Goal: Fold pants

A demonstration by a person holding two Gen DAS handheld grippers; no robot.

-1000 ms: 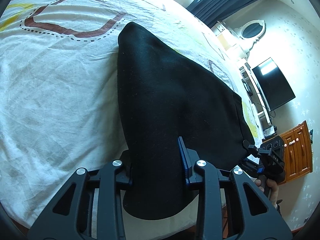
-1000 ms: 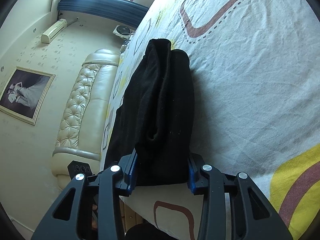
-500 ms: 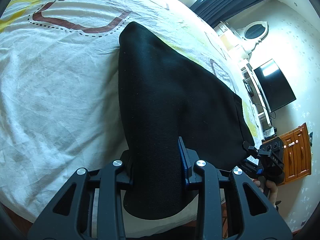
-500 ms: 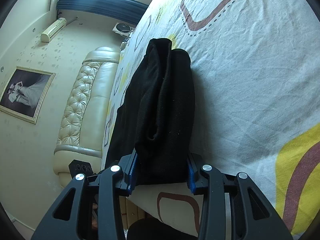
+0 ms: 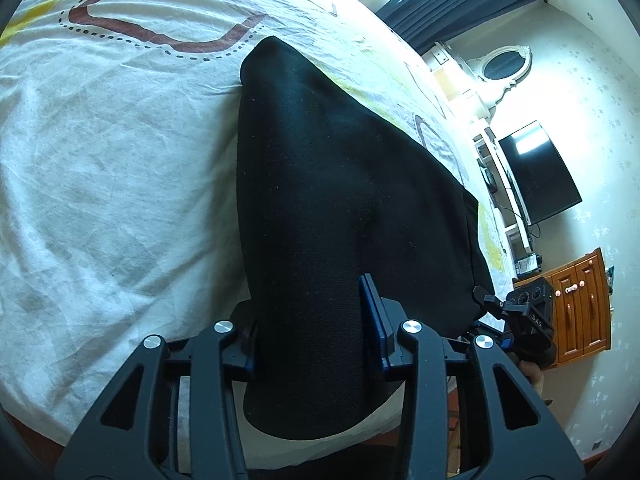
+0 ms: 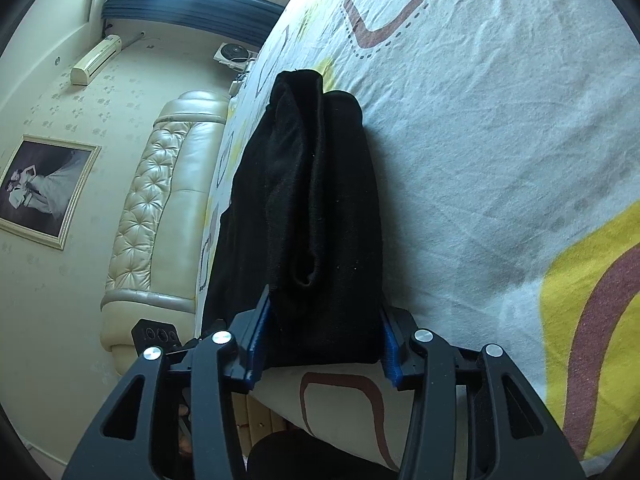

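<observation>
Black pants [image 5: 340, 184], folded into a thick bundle, lie on a bed [image 5: 100, 160] with a white patterned sheet. The left hand-held gripper [image 5: 310, 332] and the right hand-held gripper [image 6: 322, 338] each straddle one near end of the bundle; their jaws have just been opening, fabric between them. A padded headboard [image 6: 160, 216] stands beyond.

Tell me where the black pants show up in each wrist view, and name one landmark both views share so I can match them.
Left wrist view: the black pants fill the centre, running from the left gripper up across the bedsheet.
Right wrist view: the pants stand as a folded stack in the centre, between the fingers of the right gripper.
Shared landmark: the dark curtain by the window.
</observation>
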